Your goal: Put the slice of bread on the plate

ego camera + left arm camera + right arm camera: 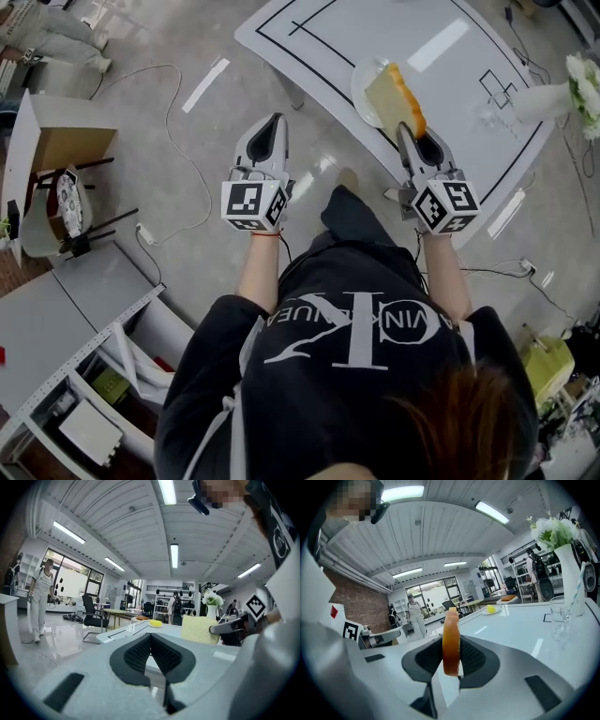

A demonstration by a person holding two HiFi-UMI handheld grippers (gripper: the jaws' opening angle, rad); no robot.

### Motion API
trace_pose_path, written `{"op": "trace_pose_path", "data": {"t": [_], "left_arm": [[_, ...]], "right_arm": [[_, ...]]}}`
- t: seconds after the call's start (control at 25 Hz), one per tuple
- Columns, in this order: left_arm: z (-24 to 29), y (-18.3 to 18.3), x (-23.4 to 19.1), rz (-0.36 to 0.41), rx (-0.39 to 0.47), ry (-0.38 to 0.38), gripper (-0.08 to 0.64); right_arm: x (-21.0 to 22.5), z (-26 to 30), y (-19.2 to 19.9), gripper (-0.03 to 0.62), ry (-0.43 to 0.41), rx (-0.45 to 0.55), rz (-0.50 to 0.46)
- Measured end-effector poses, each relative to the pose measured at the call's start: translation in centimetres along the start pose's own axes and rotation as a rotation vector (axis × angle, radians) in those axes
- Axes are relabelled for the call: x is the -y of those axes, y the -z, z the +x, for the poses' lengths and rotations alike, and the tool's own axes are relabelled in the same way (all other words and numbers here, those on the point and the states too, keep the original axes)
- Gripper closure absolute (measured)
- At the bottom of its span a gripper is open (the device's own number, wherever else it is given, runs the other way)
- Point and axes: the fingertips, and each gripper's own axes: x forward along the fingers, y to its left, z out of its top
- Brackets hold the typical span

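Right gripper (451, 657) pinches the bread (392, 94), likely soft, light and crushable, by its crust over the plate (361, 94); left gripper (273, 120) closed, empty.

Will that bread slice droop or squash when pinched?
Probably stiff: the slice of bread stands on edge in the right gripper without sagging. Likely light: a pinch at one edge carries it. The pale crumb may dent.

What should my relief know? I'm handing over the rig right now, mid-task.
Left gripper: shut, empty, over the floor beside the table.
Right gripper: shut on the slice of bread, held on edge.
Plate: on the white table, near its edge; in the head view the bread overlaps it.
Done: bread is gripped.
Left: lower it onto the plate and release.
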Motion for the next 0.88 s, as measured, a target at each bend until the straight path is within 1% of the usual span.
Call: {"op": "trace_pose_path", "data": {"t": [0.12,0.24,0.36,0.64,0.88], "left_arm": [[1.2,0.0,-0.3,0.010,-0.016,0.010,0.549],[2.4,0.4,-0.9,0.015,-0.037,0.012,0.549],[3.5,0.8,-1.5,0.006,-0.055,0.011,0.549],[6.4,0.5,-1.6,0.010,-0.068,0.030,0.549],[8.7,0.1,-1.3,0.011,-0.067,0.044,0.549]], "right_arm": [[0.5,1.3,0.2,0.503,-0.009,-0.024,0.037],[1.6,2.3,0.5,0.503,0.002,-0.046,0.059],[2.4,3.1,0.6,0.503,-0.004,-0.059,0.114],[2.7,5.2,1.1,0.502,-0.066,-0.105,0.304],[4.1,6.5,1.7,0.502,-0.078,-0.141,0.496]]}}
